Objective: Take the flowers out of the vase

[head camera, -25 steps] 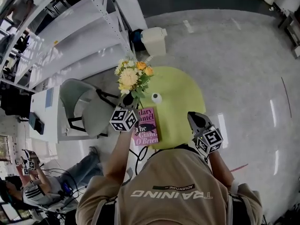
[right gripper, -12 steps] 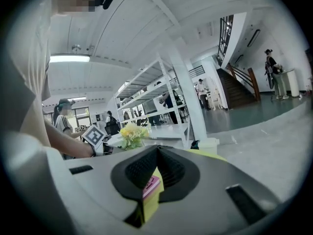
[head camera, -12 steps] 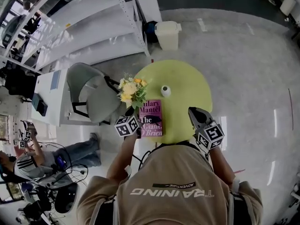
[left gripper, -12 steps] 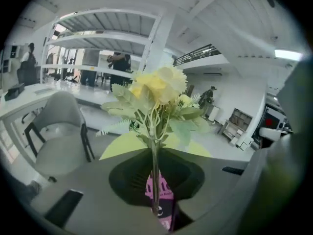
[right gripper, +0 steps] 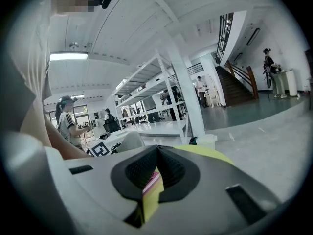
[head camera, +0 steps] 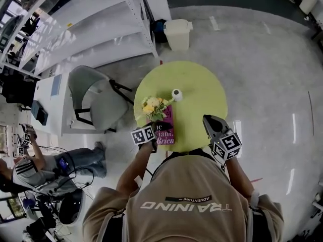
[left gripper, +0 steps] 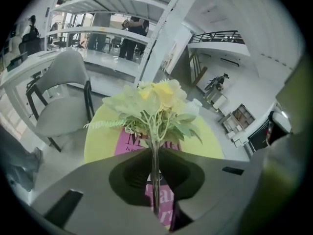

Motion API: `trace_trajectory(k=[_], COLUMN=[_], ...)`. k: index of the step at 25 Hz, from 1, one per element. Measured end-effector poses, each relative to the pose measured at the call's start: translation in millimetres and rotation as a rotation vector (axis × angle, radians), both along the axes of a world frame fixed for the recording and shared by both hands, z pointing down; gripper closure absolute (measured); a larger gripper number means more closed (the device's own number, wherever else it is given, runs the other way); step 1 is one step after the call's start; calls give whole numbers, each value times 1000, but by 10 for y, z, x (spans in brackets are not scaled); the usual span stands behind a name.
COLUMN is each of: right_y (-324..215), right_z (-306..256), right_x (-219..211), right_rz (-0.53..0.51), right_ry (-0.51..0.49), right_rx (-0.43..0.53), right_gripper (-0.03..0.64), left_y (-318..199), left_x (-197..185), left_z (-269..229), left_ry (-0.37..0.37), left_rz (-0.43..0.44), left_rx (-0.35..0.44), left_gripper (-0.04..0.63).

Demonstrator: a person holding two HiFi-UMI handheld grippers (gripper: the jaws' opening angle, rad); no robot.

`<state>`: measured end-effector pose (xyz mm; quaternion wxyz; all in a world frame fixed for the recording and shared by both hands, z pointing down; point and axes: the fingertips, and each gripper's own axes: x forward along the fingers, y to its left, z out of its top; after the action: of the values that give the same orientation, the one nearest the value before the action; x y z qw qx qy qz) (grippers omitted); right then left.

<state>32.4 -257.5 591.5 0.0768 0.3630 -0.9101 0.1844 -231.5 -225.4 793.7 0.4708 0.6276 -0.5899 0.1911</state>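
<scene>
In its own view I see left gripper [left gripper: 155, 153] jaws pinching the flowers [left gripper: 157, 102] by the stems. Head view adds the vase [head camera: 176, 95] standing apart. Right gripper [right gripper: 157, 148] jaws meet, empty.

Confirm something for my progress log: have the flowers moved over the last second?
Yes. In the left gripper, the flowers have come from the far side of the white vase to its near side, over the pink book.

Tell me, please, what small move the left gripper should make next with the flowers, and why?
Probably lower the flowers onto the yellow-green table beside the pink book, ready to release. The left gripper is shut on their stems, they are already out of the white vase, and they hang over the book.
</scene>
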Motion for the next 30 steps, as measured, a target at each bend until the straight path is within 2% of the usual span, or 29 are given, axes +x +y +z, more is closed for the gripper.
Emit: trace_trajectory(k=[6, 14, 17, 20, 26, 30], right_y=[5, 16, 21, 12, 40, 39], right_z=[2, 2, 8, 11, -33, -65], right_x=[42, 47, 18, -56, -210, -278], right_rz=[23, 16, 5, -14, -48, -66], right_ry=[14, 27, 21, 16, 9, 19], right_rx=[-3, -7, -1, 4, 15, 24], right_gripper=[618, 618, 618, 618, 618, 618], left_y=[-53, 20, 45, 62, 98, 47], left_x=[84, 92, 157, 159, 46, 115], left_z=[157, 191, 109, 33, -193, -480], left_ry=[-31, -51, 16, 34, -23, -5], left_rz=[16, 22, -4, -14, -17, 28], left_rx=[-38, -13, 28, 54, 115, 186], left_gripper=[538, 481, 390, 390, 390, 448])
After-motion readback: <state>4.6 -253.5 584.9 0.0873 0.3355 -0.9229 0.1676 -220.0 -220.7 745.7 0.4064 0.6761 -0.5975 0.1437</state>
